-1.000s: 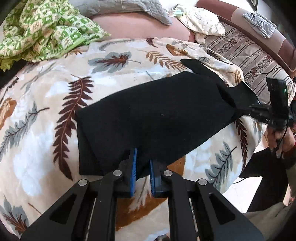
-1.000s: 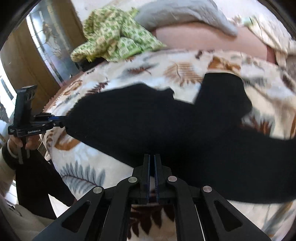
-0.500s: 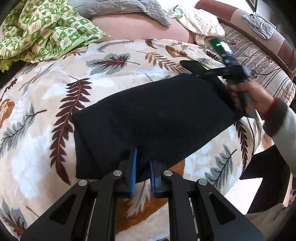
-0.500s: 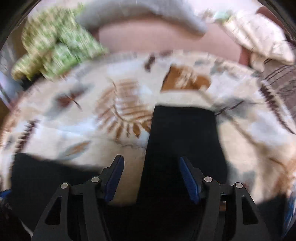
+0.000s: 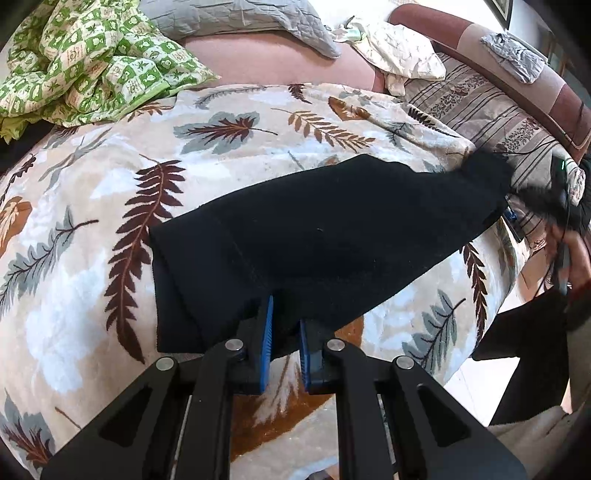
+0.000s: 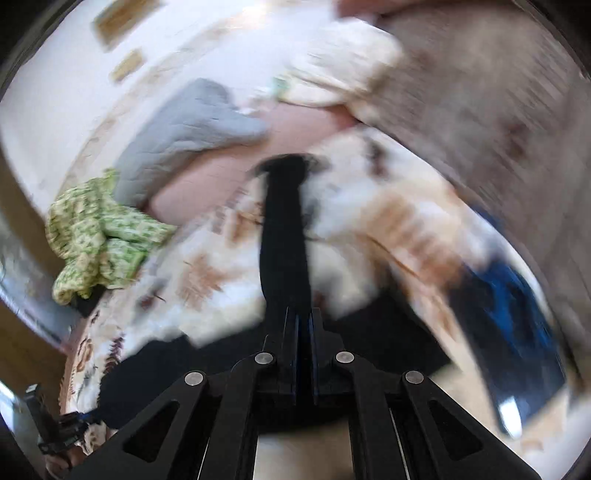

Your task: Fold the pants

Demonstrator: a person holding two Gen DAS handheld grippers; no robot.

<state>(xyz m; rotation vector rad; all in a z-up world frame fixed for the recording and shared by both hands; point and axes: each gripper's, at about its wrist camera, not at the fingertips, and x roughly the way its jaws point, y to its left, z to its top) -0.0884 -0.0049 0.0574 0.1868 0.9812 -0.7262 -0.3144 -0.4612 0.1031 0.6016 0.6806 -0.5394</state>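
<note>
Black pants (image 5: 325,229) lie folded lengthwise across a leaf-print blanket (image 5: 229,125) on a bed. My left gripper (image 5: 284,325) is shut on the near hem of the pants at the bottom centre. My right gripper (image 5: 511,214) shows at the pants' far right end in the left wrist view. In the blurred right wrist view my right gripper (image 6: 299,314) is shut on a strip of the black pants (image 6: 284,236) that stretches away from its fingers. The left gripper (image 6: 79,419) appears small at the lower left there.
A green patterned cloth (image 5: 85,62) is bunched at the back left. A grey quilt (image 5: 236,18) and a cream cloth (image 5: 399,59) lie at the back. A striped sofa (image 5: 491,107) stands at the right. The bed edge drops off at the right.
My right gripper opened, moved over the pants' far flap, then shut on it and pulled back to the right end. The flap is now folded in. My left gripper stayed put.
</note>
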